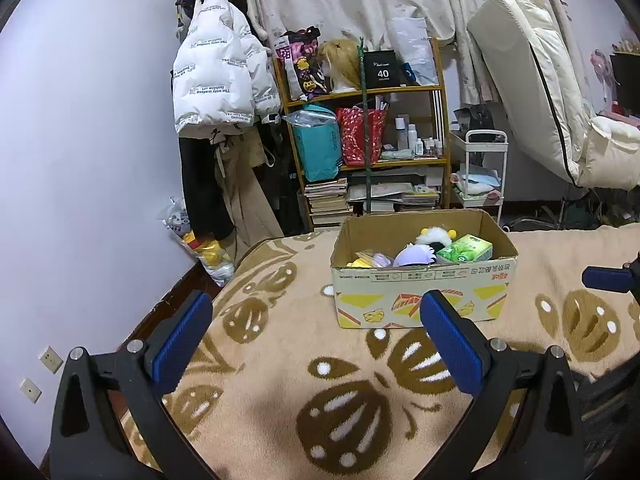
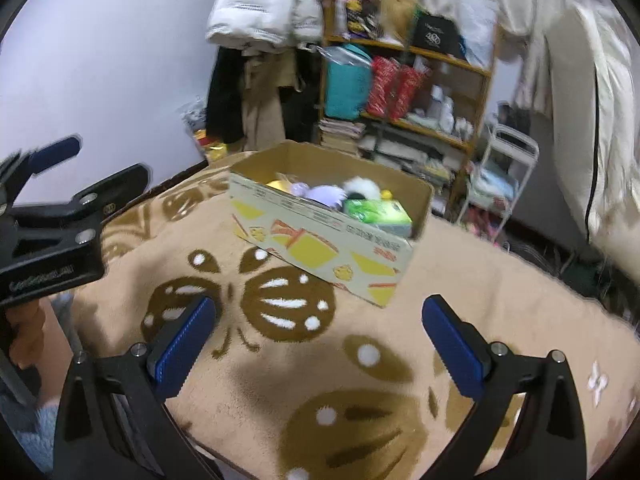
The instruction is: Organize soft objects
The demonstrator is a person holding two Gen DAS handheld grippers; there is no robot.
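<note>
Both claws hang released and empty over my bed's butterfly blanket [image 1: 280,360]: left claw [image 1: 316,340], right claw [image 2: 320,340]. Ahead of the left claw sits the cardboard box [image 1: 420,296], its long side running across my view; from the right claw it angles away leftward. Inside lie a green tissue pack [image 1: 466,249], a lavender plush [image 1: 414,257] and a black-and-white plush [image 1: 434,238].

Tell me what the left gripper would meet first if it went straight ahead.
Probably the printed front wall of the open cardboard box on the beige patterned blanket; the open left gripper points at it, though depth is unclear.
</note>
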